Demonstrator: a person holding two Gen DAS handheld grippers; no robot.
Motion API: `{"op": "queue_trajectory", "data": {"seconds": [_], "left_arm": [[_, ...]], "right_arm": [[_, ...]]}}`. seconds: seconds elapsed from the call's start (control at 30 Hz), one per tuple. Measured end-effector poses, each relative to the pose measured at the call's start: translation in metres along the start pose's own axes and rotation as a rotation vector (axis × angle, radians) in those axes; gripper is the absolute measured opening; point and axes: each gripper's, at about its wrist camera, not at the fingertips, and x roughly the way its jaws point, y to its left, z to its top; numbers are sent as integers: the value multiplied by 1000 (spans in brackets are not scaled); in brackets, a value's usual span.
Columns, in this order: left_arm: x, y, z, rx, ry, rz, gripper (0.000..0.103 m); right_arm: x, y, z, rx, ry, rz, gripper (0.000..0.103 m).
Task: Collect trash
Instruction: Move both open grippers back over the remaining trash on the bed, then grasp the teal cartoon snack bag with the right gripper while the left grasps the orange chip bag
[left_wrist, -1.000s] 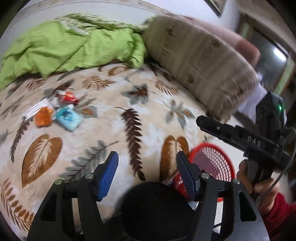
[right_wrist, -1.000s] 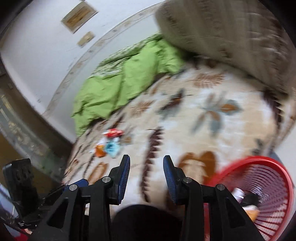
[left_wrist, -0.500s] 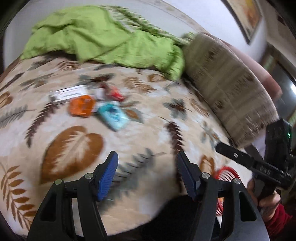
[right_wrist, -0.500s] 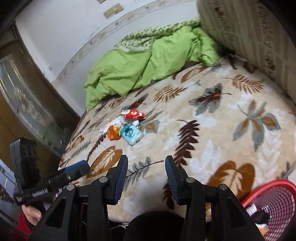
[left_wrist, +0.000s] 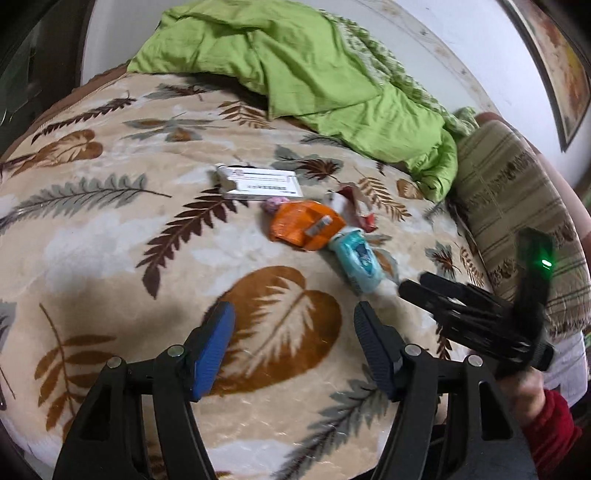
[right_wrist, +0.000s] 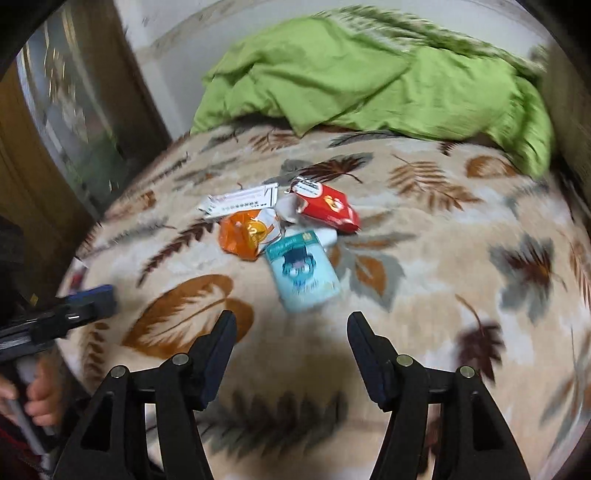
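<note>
A small heap of trash lies on the leaf-patterned blanket (left_wrist: 110, 236): a white box (left_wrist: 260, 183), an orange wrapper (left_wrist: 304, 225), a light-blue packet (left_wrist: 356, 260) and a red wrapper (left_wrist: 352, 206). In the right wrist view I see the same white box (right_wrist: 240, 201), orange wrapper (right_wrist: 245, 234), blue packet (right_wrist: 304, 273) and red wrapper (right_wrist: 328, 208). My left gripper (left_wrist: 293, 328) is open and empty, short of the heap. My right gripper (right_wrist: 291, 330) is open and empty, just short of the blue packet.
A green quilt (left_wrist: 314, 70) is bunched at the back of the bed. A striped bolster (left_wrist: 517, 206) lies at the right. A wooden door (right_wrist: 44, 147) stands at the left in the right wrist view.
Both grippers have swung away from the red basket and moved in toward the trash heap. The basket has left both views. The right gripper's jaws have opened wider.
</note>
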Motion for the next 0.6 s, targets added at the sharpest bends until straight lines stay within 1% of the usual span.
{"op": "queue_trajectory", "data": {"seconds": [0.17,0.23,0.37,0.4,0.43,0.47,0.5,0.57,0.6], "left_arm": [[10,8,7,-5,4,6,68],[15,8,11,0,6,4,68],[29,-1,23,30,2,10,78],[33,-4,27,40,-2,13,78],[36,-6,30,48,-4,16,78],[42,-10,34,60,-2,19,78],[47,-13,38,70,2,18,78],[58,-20,45,101,12,18,80],[65,-25,49,119,16,30,81]], "right_arm": [[49,2,19,-84,57,-34,66],[64,3,22,-113,75,-64,66],[80,0,22,-107,93,-62,65],[80,0,21,-93,93,-60,56],[79,0,19,-81,92,-58,49],[76,-1,17,-68,84,-54,48],[72,-2,15,-54,76,-44,43],[59,-4,10,-15,57,-22,40],[50,-5,6,4,42,-15,39]]}}
